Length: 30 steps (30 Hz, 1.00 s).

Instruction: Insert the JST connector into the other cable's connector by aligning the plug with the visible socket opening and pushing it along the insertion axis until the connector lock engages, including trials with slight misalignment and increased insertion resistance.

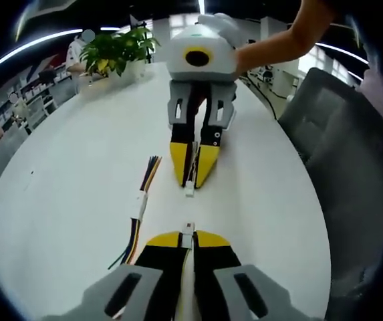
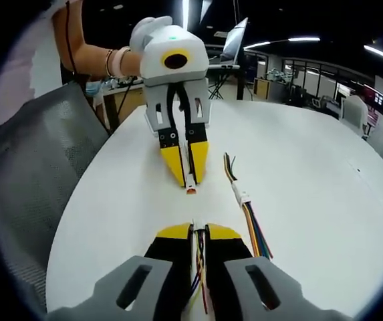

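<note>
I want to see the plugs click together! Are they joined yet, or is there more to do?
Not yet. Done: each claw has picked up its cable end. The left claw pinches a small white connector, and the right claw pinches the other connector. In hand: the two tips face each other above the white table, nearly lined up, with a gap between. Left: close the gap and push until they lock. Another joined cable lies beside them.

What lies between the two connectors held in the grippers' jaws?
Bare white table. In the left gripper view, a gap separates the left gripper's connector from the right gripper's connector; the spare mated cable lies off to the side.
</note>
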### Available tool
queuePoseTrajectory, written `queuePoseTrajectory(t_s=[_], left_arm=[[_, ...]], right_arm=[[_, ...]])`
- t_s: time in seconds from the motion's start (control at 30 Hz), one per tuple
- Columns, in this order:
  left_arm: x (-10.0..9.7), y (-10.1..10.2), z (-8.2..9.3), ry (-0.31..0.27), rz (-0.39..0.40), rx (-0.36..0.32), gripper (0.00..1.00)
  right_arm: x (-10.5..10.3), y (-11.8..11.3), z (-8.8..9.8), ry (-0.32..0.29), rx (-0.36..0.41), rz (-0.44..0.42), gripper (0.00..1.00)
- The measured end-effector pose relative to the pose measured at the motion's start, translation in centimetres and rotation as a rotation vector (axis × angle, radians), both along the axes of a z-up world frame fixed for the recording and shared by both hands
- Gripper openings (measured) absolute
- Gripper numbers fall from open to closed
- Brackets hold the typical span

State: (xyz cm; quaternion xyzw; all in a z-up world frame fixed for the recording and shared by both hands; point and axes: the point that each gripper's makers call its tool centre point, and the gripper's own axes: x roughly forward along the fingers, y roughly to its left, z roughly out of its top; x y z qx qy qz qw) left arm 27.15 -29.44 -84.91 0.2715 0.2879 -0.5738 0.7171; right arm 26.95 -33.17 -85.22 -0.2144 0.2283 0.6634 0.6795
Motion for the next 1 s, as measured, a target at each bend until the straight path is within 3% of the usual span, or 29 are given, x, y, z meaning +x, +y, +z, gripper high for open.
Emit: queuePoseTrajectory(t_s=[0.37,0.57,1.0], left_arm=[[-0.4,0.3,0.7,-0.021,-0.011,0.018,0.0],[-0.8,0.3,1.5,0.007,0.013,0.01,0.0],[-0.8,0.0,3.1,-0.002,0.016,-0.003,0.0]], right_arm=[[-0.4,-0.3,0.6,-0.009,-0.018,0.018,0.03],[-0.4,-0.3,1.2,-0.021,-0.022,0.015,0.03],[-0.7,-0.3,1.9,-0.031,-0.033,0.016,0.03]])
